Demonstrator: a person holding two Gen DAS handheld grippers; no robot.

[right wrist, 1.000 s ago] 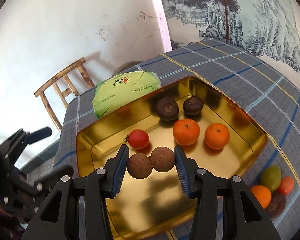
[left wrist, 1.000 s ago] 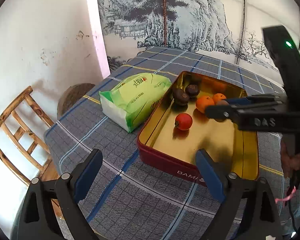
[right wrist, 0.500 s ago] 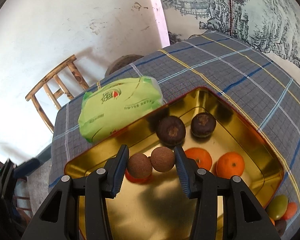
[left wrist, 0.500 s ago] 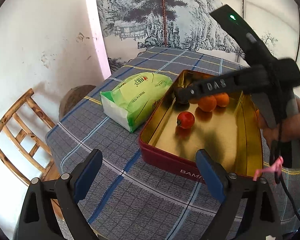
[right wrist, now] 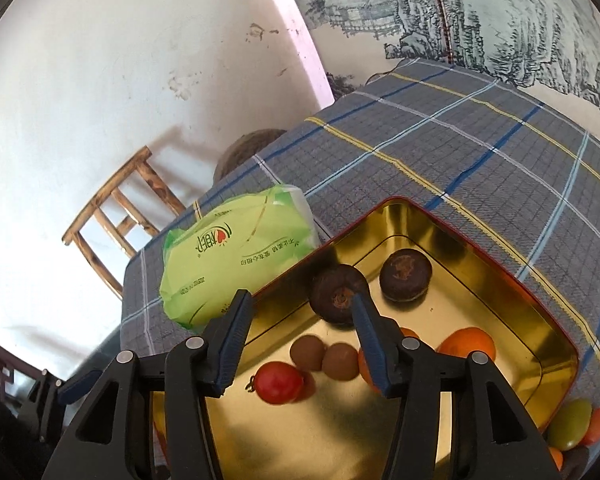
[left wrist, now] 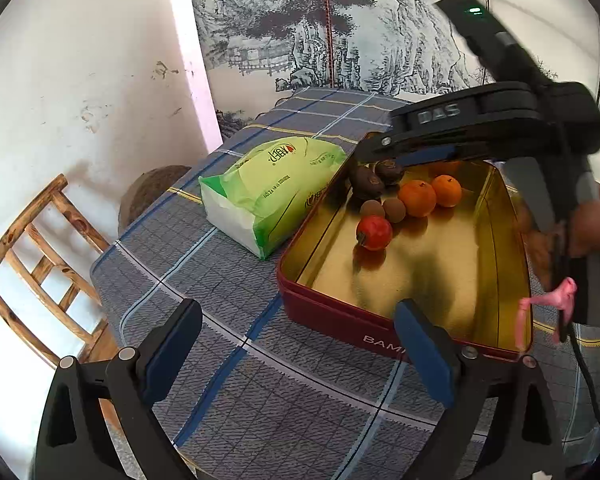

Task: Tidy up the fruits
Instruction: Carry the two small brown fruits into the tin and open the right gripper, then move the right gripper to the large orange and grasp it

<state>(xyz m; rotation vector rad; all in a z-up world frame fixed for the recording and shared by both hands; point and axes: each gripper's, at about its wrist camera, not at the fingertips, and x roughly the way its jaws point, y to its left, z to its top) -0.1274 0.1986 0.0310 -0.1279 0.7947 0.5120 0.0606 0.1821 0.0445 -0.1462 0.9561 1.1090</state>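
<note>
Longans [right wrist: 324, 357] sit loose on the gold tin's [right wrist: 500, 304] floor, right below the right gripper [right wrist: 300, 316], whose jaws are spread wide and holding nothing. Left gripper [left wrist: 300, 344] hangs wide open too.

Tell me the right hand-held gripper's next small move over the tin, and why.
Probably lift and swing toward the loose fruits beside the tin. The right hand-held gripper is open and empty, the two brown fruits already lie in the tin, and the loose ones remain on the cloth.
</note>
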